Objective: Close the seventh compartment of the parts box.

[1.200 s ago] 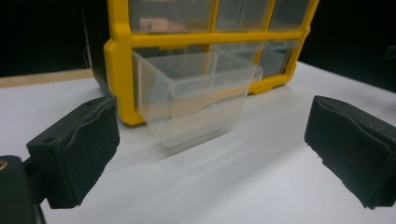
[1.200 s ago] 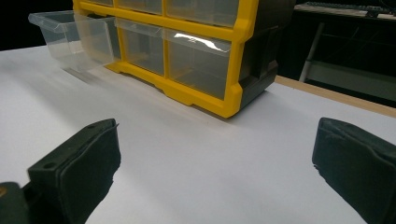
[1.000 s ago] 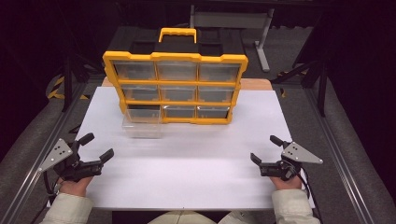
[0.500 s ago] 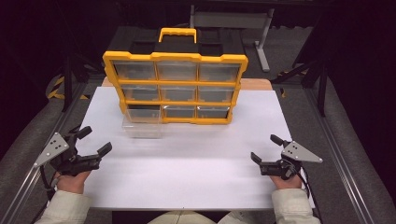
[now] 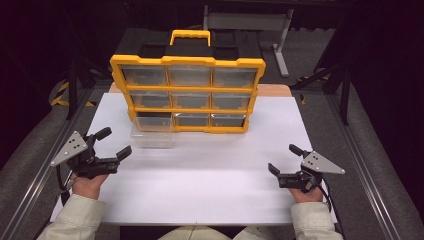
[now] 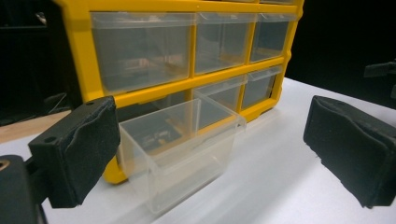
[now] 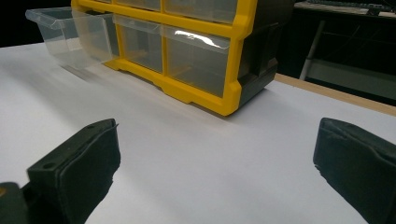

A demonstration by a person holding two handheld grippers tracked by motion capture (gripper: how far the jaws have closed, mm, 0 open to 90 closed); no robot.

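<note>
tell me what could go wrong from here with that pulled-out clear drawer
The clear drawer sits out of its bottom-left slot, in front of the yellow organizer. The open left gripper may squeeze its thin walls and flex or tip it. Pushing it back crooked could jam it or shove the organizer backward.

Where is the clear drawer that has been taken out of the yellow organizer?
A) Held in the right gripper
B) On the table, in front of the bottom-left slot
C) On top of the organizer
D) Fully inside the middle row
B: the clear drawer stands on the white table before the organizer's dark bottom-left slot, and no gripper touches it.
</note>
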